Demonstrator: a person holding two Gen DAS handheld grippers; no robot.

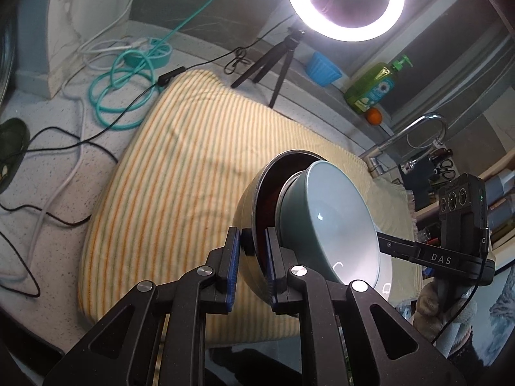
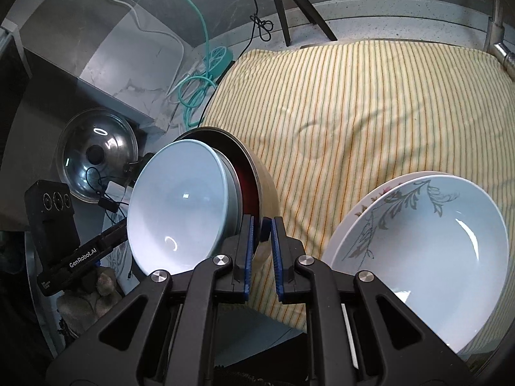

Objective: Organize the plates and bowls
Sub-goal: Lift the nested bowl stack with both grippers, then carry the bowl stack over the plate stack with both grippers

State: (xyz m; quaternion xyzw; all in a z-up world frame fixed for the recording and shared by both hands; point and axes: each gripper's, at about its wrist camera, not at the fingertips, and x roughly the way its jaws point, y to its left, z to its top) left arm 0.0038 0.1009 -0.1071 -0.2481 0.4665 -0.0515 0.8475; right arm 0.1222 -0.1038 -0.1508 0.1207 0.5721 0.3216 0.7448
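Two nested bowls hang above the striped towel [image 1: 180, 177], held from opposite sides. The outer bowl [image 1: 248, 199] is metallic outside and dark red inside, and a teal bowl [image 1: 334, 212] with a pale interior sits in it. My left gripper [image 1: 252, 251] is shut on the outer bowl's rim. In the right wrist view my right gripper [image 2: 262, 234] is shut on the same outer bowl [image 2: 264, 186], with the teal bowl [image 2: 180, 206] to its left. Two stacked white plates [image 2: 434, 257] with a leaf pattern lie on the towel [image 2: 370, 112] at the right.
A lit ring light [image 1: 344, 0] on a small tripod [image 1: 273, 64] stands behind the towel, with coiled teal and black cables [image 1: 122, 96] to its left. A faucet [image 1: 418, 132], green soap bottle [image 1: 373, 87] and blue cup [image 1: 322, 67] are at the right. A glass pot lid [image 2: 96, 157] lies at the left.
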